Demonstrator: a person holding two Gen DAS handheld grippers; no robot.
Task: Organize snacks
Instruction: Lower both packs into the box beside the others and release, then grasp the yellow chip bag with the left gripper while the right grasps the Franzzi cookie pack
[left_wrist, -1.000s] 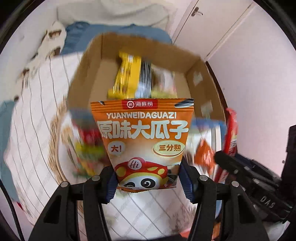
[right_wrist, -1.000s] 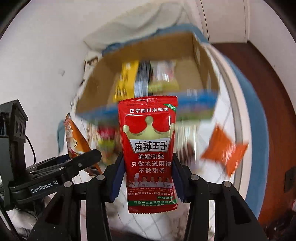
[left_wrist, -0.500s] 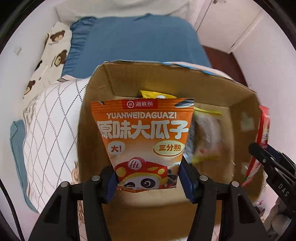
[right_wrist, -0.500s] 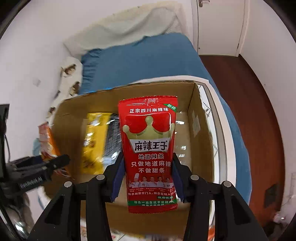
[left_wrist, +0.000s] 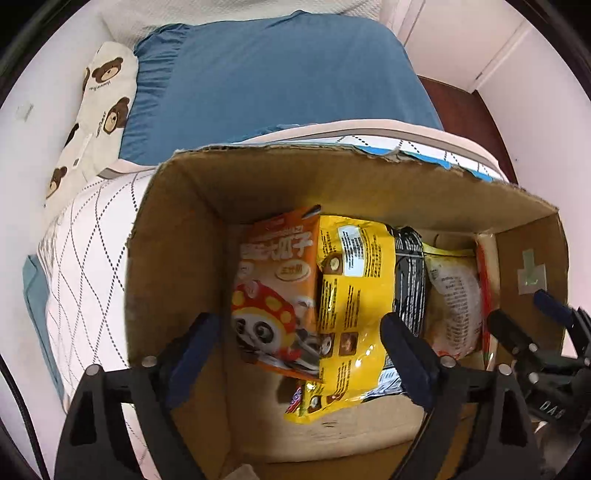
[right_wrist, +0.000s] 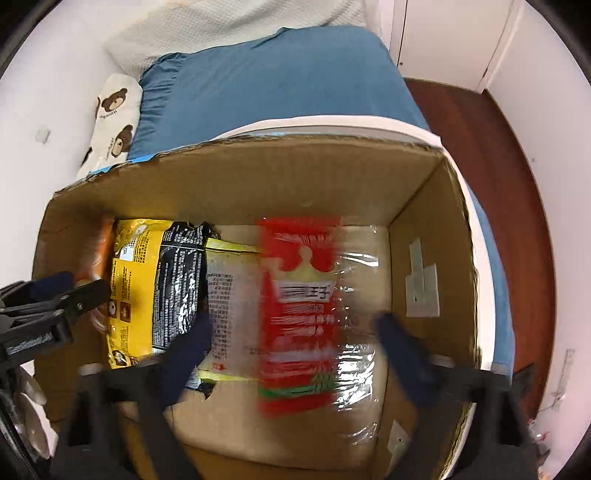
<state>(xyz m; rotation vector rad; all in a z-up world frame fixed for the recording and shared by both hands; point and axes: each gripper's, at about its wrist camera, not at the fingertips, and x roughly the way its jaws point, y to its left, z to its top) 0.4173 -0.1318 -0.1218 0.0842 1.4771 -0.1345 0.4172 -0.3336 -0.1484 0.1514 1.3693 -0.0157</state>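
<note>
An open cardboard box (left_wrist: 177, 229) (right_wrist: 424, 206) stands on the bed. My left gripper (left_wrist: 299, 350) is open above its left part; the orange sunflower-seed packet (left_wrist: 273, 291) lies free inside, leaning on a yellow packet (left_wrist: 351, 295). My right gripper (right_wrist: 291, 354) is open above the box's right part; the red spicy-strip packet (right_wrist: 299, 314), blurred, is free between the fingers, beside a pale packet (right_wrist: 229, 295). A black packet (right_wrist: 177, 280) lies between the yellow packet (right_wrist: 133, 280) and the pale one. The right gripper shows in the left wrist view (left_wrist: 532, 332), the left in the right wrist view (right_wrist: 62, 291).
The box rests on a white quilt with a diamond pattern (left_wrist: 85, 258). Behind it are a blue bedsheet (left_wrist: 277, 85) and a bear-print pillow (left_wrist: 99, 103). White walls, a door and a dark wooden floor (right_wrist: 491, 177) lie to the right.
Both grippers have opened and let go of their packets. The orange packet now lies in the box's left part; the red packet is dropping into the right part. Both grippers moved over the box.
</note>
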